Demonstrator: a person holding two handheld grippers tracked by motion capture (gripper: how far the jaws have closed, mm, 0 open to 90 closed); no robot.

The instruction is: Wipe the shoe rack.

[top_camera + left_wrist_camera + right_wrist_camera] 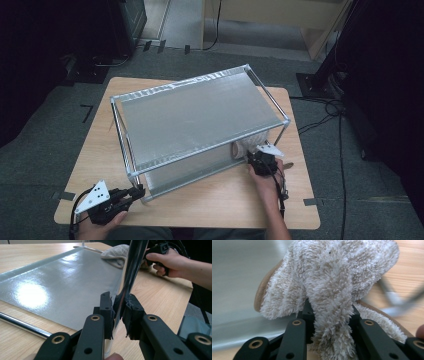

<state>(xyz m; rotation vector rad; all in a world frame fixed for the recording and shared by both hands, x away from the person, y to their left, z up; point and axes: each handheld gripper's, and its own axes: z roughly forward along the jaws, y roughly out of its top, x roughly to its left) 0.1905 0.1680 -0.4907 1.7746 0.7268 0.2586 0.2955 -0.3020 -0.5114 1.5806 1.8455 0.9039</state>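
Observation:
A two-tier metal rack (pixel 200 112) stands on the wooden table (pixel 225 200). My left gripper (pixel 134 194) is at the rack's near left corner, shut on the chrome corner post (pixel 130 272). My right gripper (pixel 257 159) is at the near right end of the lower shelf, shut on a fluffy beige towel (pixel 332 282). The towel (pixel 245 146) lies bunched on the lower shelf (pixel 57 287) under the top tier, and it shows in the left gripper view as a towel (pixel 116 255) at the shelf's far end beside the other hand.
The table sits on grey carpet. Cables (pixel 325 107) and a black stand base (pixel 312 82) lie on the floor at the right. A wooden cabinet (pixel 280 15) stands at the back. Bare tabletop runs along the front edge between my hands.

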